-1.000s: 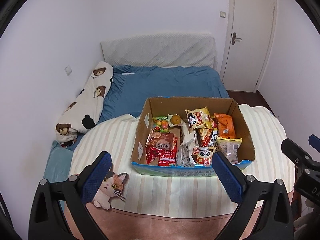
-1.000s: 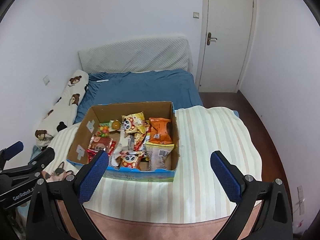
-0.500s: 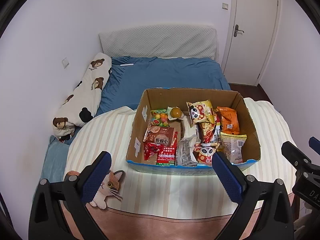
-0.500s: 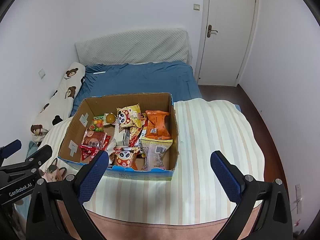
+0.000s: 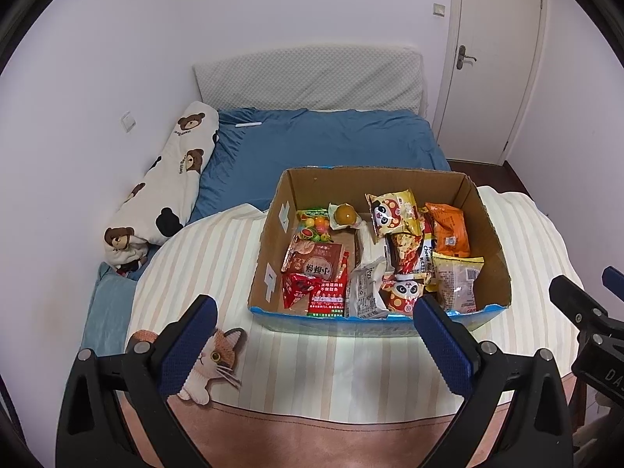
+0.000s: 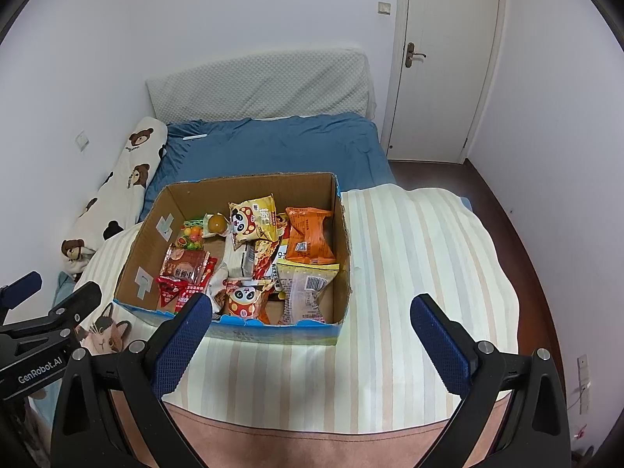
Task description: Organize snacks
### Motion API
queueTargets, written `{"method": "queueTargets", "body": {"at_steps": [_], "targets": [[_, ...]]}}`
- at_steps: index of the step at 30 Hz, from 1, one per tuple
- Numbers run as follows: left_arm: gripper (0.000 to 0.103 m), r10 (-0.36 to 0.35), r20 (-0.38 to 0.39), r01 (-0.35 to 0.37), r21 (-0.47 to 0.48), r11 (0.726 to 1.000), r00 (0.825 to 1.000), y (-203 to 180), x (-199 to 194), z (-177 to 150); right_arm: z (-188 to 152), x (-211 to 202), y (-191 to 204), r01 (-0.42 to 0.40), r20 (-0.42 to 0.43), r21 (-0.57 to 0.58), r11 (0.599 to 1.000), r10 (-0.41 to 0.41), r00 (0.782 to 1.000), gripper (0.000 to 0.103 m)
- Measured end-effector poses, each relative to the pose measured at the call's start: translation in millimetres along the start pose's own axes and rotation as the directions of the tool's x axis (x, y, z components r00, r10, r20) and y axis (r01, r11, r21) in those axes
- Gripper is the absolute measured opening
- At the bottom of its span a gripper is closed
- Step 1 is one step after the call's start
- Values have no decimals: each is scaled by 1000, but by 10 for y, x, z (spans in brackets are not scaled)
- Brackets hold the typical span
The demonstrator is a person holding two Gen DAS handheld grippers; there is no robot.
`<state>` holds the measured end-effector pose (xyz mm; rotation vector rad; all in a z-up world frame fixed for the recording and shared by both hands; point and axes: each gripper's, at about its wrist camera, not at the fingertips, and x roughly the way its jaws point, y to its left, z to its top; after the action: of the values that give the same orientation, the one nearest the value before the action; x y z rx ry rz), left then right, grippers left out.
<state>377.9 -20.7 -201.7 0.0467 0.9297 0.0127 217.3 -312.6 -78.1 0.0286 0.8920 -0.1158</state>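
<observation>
An open cardboard box (image 5: 269, 257) stands on a striped round table (image 5: 218, 257) and holds several snack packets: panda bags (image 5: 392, 212), an orange packet (image 5: 448, 230), a red packet (image 5: 316, 265), a clear-wrapped bun (image 5: 458, 280). My left gripper (image 5: 312, 335) is open and empty, above the table just in front of the box. My right gripper (image 6: 312, 335) is open and empty, in front of the same box (image 6: 343, 234), toward its right corner. The left gripper also shows at the right wrist view's left edge (image 6: 43, 312).
A cat-shaped mat (image 5: 210, 366) lies on the table's front left. A blue bed (image 5: 323, 144) with a bear-print pillow (image 5: 171, 179) lies behind the table. A white door (image 6: 444, 62) stands at the back right. The striped table surface (image 6: 421, 257) extends right of the box.
Both grippers have risen and tilted down a little, so the box sits lower and nearer in each view. Both stay open and empty.
</observation>
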Motion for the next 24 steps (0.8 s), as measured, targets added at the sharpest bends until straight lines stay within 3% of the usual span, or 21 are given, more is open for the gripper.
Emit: {"method": "queueTargets", "body": {"at_steps": [24], "targets": [[103, 2, 18, -3, 37, 999, 1000, -52, -96, -24, -52, -37, -16, -9, -6, 2, 1000, 9, 1000, 103]]}}
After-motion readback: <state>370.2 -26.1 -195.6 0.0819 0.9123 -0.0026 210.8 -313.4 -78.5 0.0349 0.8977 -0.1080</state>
